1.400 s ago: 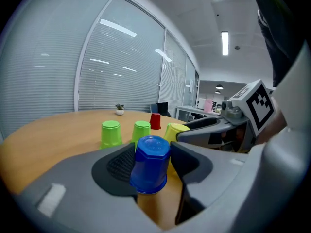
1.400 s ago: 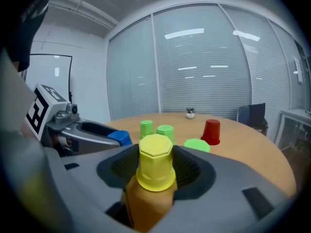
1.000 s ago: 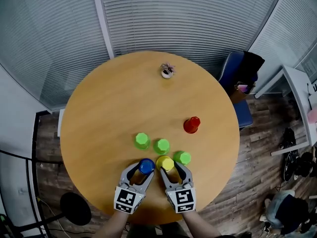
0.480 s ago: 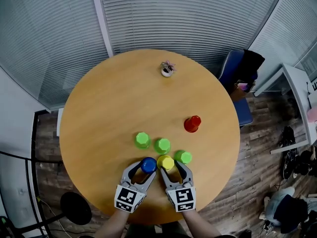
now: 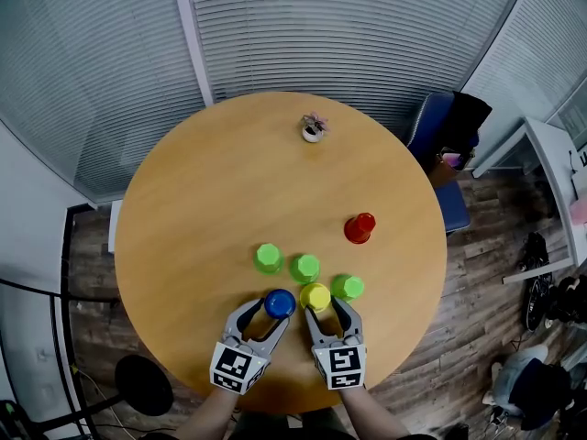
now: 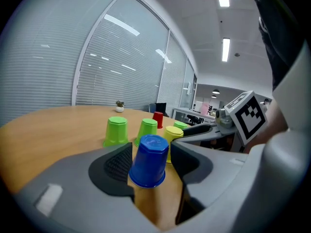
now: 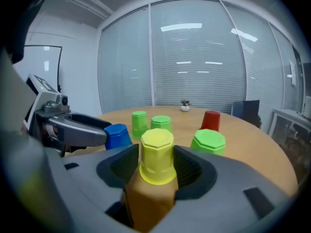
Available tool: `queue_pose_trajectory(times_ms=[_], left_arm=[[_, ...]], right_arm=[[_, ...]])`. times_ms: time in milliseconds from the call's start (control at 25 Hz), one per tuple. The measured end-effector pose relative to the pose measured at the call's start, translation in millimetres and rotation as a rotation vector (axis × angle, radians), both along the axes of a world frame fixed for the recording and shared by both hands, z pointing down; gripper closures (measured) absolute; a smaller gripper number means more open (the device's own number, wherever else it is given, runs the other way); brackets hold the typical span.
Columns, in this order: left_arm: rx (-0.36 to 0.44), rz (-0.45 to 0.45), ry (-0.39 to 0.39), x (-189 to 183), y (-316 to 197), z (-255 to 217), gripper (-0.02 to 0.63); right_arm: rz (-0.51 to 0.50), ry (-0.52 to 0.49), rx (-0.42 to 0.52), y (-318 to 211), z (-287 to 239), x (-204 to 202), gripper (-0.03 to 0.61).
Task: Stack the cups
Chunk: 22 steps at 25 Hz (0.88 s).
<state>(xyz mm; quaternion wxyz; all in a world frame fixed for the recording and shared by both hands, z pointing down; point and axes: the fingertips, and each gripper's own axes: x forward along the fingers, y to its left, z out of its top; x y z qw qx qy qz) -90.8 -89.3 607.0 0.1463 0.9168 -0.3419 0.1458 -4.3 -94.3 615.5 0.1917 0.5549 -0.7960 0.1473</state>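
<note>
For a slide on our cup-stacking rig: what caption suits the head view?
Left gripper brackets a blue cup, right gripper a yellow cup, both upside down on a round table.

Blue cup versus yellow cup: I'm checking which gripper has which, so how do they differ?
The blue cup stands between the left gripper's jaws, the yellow cup between the right gripper's. A thin gap shows beside the blue cup; the yellow cup's rim seems to meet both pads. A green cup stands close beside the yellow cup, farther from the blue cup. Both stand upside down on the table.
</note>
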Motion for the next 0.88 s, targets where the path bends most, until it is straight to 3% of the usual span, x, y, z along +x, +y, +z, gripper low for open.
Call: queue_pose_trajectory(times_ms=[400, 640, 880], left_arm=[[0.013, 0.031, 0.037, -1.5, -6.2, -10.4, 0.379], [0.043, 0.034, 0.091, -8.6, -15.4, -30.2, 0.379], [0.085, -0.005, 0.077, -18.7, -39.1, -52.8, 0.380]], right_arm=[[0.013, -0.028, 0.015, 5.9, -11.4, -5.8, 0.354], [0.056, -0.026, 0.095, 1.5, -52.5, 7.3, 0.354], [0.044, 0.002, 0.153, -19.4, -90.8, 33.1, 0.354]])
